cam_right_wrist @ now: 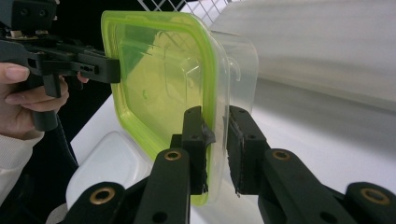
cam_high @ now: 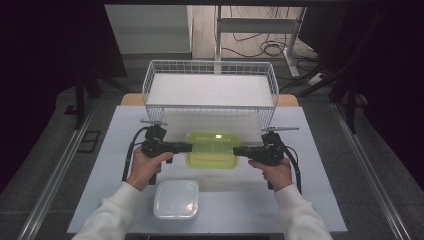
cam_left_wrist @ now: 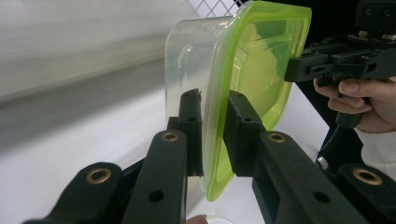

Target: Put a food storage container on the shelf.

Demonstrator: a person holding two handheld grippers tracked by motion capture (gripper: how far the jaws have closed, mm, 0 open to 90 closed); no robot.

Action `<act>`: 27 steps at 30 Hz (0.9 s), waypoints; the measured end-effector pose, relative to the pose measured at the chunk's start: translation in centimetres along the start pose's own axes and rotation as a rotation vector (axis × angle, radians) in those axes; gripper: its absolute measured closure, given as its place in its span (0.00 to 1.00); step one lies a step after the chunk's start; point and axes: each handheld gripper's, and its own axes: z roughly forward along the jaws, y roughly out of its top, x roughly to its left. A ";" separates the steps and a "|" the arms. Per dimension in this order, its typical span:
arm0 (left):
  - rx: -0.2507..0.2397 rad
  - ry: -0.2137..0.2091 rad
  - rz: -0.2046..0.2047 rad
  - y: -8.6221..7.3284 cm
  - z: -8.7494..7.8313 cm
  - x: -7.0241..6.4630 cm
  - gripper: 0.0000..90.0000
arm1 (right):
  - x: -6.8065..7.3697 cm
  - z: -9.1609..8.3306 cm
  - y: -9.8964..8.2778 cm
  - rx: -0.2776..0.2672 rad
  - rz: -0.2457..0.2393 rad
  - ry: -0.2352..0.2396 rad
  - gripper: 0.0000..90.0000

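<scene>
A clear plastic container with a lime-green lid [cam_high: 212,149] hangs between both grippers, just in front of the wire basket. My left gripper [cam_high: 189,147] is shut on its left rim. In the left gripper view the two black jaws [cam_left_wrist: 215,100] pinch the green lid's edge [cam_left_wrist: 261,60], and the clear tub [cam_left_wrist: 187,51] bulges to one side. My right gripper [cam_high: 235,151] is shut on the opposite rim. In the right gripper view its jaws [cam_right_wrist: 217,116] straddle the lid [cam_right_wrist: 159,79] and the tub's lip. Each view shows the other gripper [cam_left_wrist: 292,70] [cam_right_wrist: 114,70] biting the far edge.
A second, whitish container [cam_high: 176,199] [cam_right_wrist: 107,168] lies on the white table [cam_high: 310,200] near the front edge, between the person's forearms. A white wire basket [cam_high: 210,63] stands at the back of the table. Desk legs and cables lie on the floor beyond.
</scene>
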 end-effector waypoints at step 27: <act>-0.082 -0.013 0.048 2.7 -2.4 -2.1 0.87 | 2.7 -2.5 3.5 -0.078 -0.101 -0.006 0.86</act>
